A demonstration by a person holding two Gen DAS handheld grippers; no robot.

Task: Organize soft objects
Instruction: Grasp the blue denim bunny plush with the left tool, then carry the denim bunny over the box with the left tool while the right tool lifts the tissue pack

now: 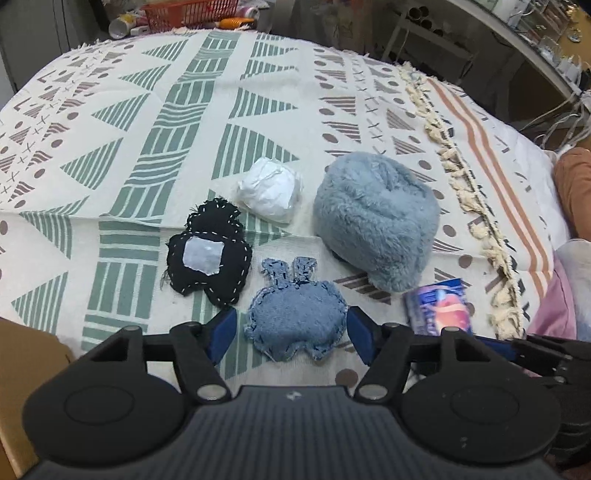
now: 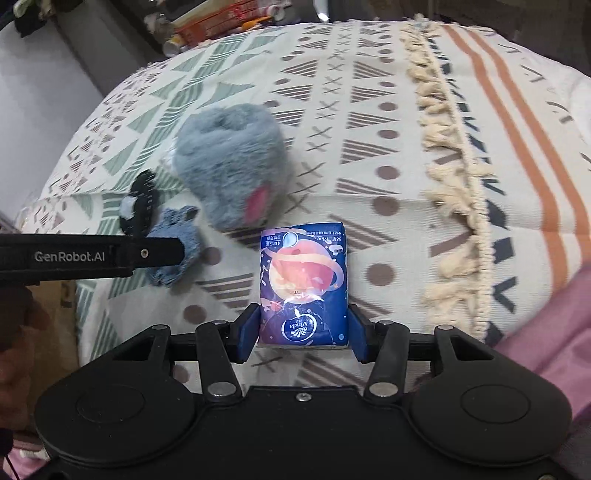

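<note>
A denim rabbit-shaped pad (image 1: pixel 295 321) lies flat on the patterned cloth (image 1: pixel 221 110), between the blue pads of my left gripper (image 1: pixel 291 334), which is open with a finger close on each side. Beyond it sit a black stitched pad with a white patch (image 1: pixel 208 258), a white crumpled bundle (image 1: pixel 267 188) and a fluffy grey-blue plush (image 1: pixel 373 218). My right gripper (image 2: pixel 303 334) is shut on a blue tissue pack (image 2: pixel 303 284), whose far end points at the plush (image 2: pixel 229 166). The left gripper's finger (image 2: pixel 110 254) crosses the right wrist view over the denim pad (image 2: pixel 173 254).
A tasselled cream fringe (image 1: pixel 465 184) and orange stripes run down the cloth's right side. An orange basket (image 1: pixel 192 13) and clutter stand beyond the far edge. Pink fabric (image 2: pixel 546 332) lies at the near right, brown cardboard (image 1: pixel 22 354) at the near left.
</note>
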